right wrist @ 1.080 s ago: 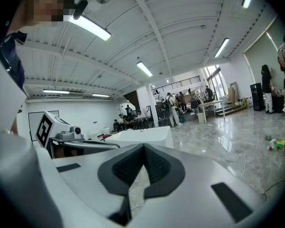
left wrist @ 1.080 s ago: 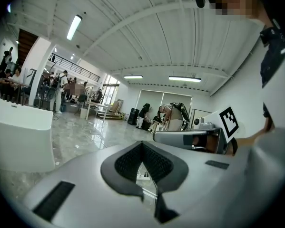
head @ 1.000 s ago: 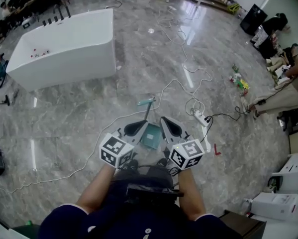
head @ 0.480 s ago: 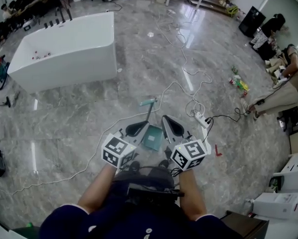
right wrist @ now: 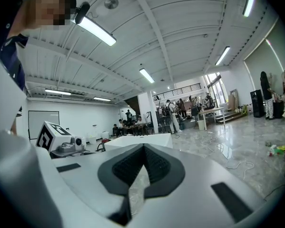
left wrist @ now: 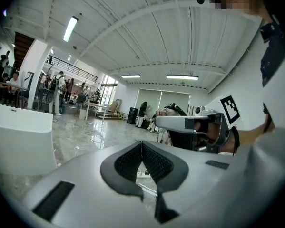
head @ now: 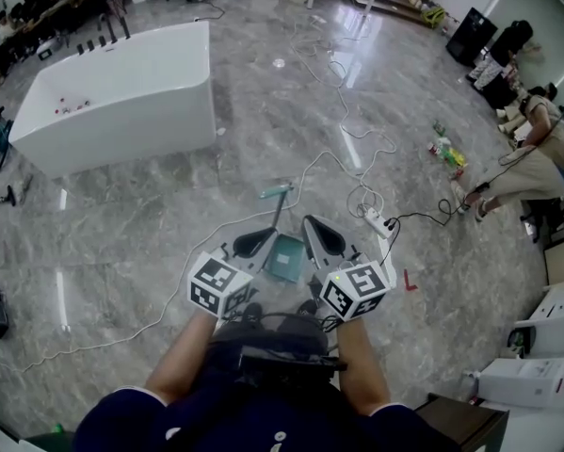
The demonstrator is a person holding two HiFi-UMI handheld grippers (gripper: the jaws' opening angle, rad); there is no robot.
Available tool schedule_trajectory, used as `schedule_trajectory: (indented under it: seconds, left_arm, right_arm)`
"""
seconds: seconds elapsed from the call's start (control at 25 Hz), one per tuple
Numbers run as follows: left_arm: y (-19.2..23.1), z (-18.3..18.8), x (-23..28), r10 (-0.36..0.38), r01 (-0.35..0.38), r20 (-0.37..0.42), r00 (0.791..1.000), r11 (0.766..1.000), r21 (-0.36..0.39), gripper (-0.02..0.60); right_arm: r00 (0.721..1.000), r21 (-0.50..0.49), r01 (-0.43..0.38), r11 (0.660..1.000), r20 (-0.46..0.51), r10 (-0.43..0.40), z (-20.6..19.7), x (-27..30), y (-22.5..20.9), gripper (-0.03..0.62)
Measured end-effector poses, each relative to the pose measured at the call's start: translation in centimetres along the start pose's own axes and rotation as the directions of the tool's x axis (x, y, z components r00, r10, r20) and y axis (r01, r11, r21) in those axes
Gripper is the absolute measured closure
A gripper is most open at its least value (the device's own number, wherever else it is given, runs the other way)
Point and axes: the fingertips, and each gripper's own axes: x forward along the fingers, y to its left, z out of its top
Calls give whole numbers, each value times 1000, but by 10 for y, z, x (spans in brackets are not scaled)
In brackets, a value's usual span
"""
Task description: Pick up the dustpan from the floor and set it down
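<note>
Shows teal plastic dustpan [head: 286, 258] on grey marble floor [head: 150, 224], between left tongs [head: 255, 244] and right tongs [head: 323, 239], both pressed together, empty. Risks snagging nearby white cable [head: 330, 155] or skidding on glossy stone.

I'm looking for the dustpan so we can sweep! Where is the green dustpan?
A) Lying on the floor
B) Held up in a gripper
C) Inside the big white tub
A: in the head view the dustpan lies on the grey floor, showing between the left gripper and the right gripper, and both grippers are shut with nothing in them.
</note>
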Motion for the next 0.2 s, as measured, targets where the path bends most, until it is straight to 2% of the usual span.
schedule_trajectory:
  seconds: [0.2]
  left_arm:
    - [-3,0,4,-2,2,-7,1000,1000,4,569]
  right_arm:
    - [1000,-5,1,1000,-2,-1,3,-4,-3,588]
